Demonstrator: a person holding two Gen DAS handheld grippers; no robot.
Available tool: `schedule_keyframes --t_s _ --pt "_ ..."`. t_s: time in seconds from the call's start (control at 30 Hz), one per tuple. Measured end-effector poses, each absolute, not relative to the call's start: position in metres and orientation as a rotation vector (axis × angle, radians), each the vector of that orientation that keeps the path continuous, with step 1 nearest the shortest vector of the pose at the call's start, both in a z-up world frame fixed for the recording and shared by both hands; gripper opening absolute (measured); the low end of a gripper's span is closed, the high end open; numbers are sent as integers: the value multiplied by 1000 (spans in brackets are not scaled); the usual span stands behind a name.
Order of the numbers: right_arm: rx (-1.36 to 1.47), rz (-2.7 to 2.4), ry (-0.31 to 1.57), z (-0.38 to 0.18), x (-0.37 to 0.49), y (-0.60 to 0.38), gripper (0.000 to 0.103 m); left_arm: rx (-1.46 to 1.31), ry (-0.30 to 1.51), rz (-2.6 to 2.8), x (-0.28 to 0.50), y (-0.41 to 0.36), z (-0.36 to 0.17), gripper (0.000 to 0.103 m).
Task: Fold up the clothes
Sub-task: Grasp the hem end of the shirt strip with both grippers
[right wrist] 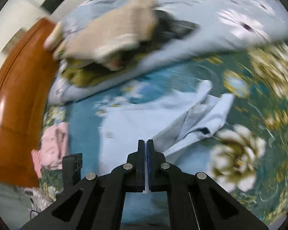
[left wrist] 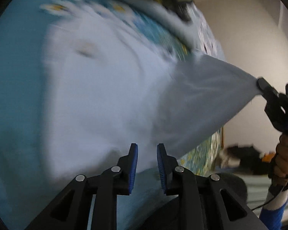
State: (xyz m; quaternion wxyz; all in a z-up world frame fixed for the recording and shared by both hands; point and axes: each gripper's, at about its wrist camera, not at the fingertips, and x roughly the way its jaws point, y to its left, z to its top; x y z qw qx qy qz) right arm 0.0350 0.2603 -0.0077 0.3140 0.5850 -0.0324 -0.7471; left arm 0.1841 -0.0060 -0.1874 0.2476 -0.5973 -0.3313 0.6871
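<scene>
Shirt point(right wrist: 144, 118), pale blue, lies on floral bedspread point(right wrist: 259, 95). Right gripper point(right wrist: 146, 149) is clamped on its near edge; left gripper point(left wrist: 147, 153) stands parted, gripping nothing.

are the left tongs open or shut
Open: the left tongs show a clear gap between their blue pads, nothing clamped; the shirt lies beyond.
</scene>
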Motion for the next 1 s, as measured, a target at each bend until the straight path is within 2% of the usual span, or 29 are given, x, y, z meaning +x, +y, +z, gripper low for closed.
schedule_keyframes --t_s 0.13,0.3,0.43,0.53,0.7,0.83,0.93,1.0 --pt "1484 -1855 37 -6 71 183 2 -1583 -1039 1961 204 -66 -184 28" --pt "1643 -1678 202 -85 117 111 2 -1602 -1171 2006 227 -117 -195 29" --pt "1773 -1609 278 -139 140 98 2 -1586 -1224 1981 229 -124 -202 30" --pt "1801 -1609 230 -146 140 102 2 -1598 -1198 1958 222 -107 -205 41" --pt "1796 -1622 53 -122 118 121 6 -1617 -1155 1921 209 -79 -209 56" --pt "1772 -1728 -124 -101 86 158 15 -1631 -1120 1891 199 -57 -213 57" --pt "1795 -1797 -239 -99 65 187 18 -1642 -1093 1876 194 -42 -216 54" --pt "1818 -1812 -286 -103 59 195 18 -1641 -1065 1916 193 -39 -214 39"
